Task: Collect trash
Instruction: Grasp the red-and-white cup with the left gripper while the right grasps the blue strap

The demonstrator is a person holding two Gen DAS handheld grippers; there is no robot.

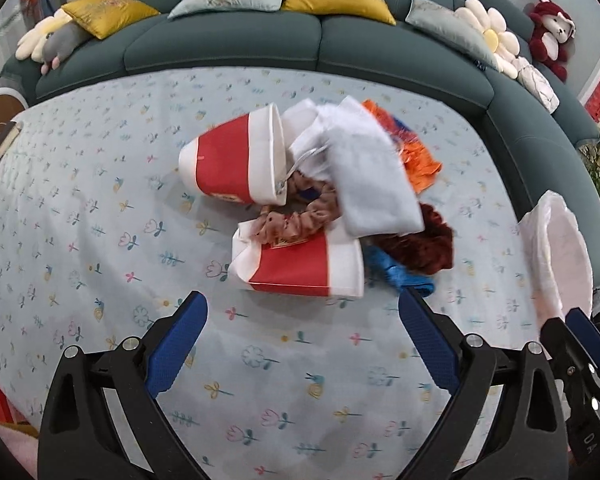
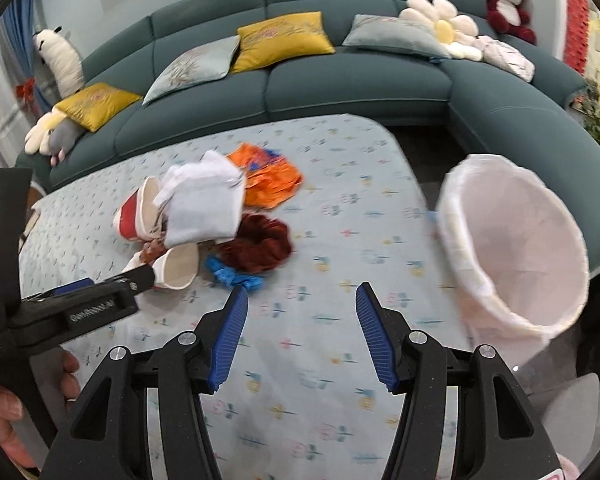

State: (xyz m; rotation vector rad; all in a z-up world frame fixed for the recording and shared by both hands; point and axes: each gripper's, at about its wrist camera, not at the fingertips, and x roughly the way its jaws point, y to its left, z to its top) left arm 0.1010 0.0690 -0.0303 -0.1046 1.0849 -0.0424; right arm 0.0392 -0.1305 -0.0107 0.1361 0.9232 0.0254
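A pile of trash lies mid-table: two red-and-white paper cups (image 1: 236, 160) (image 1: 300, 266) on their sides, a white bag (image 1: 364, 172), an orange wrapper (image 1: 416, 156), a dark red crumpled piece (image 1: 424, 244), a blue scrap (image 1: 396, 272). The pile also shows in the right wrist view (image 2: 204, 204). My left gripper (image 1: 302, 312) is open and empty, just in front of the nearer cup. My right gripper (image 2: 300, 296) is open and empty, right of the pile. A white-lined bin (image 2: 516, 240) stands at the table's right edge.
The table wears a light floral cloth (image 1: 100, 240). A teal corner sofa (image 2: 340, 92) with cushions and plush toys wraps the far and right sides. The bin also shows in the left wrist view (image 1: 556, 256).
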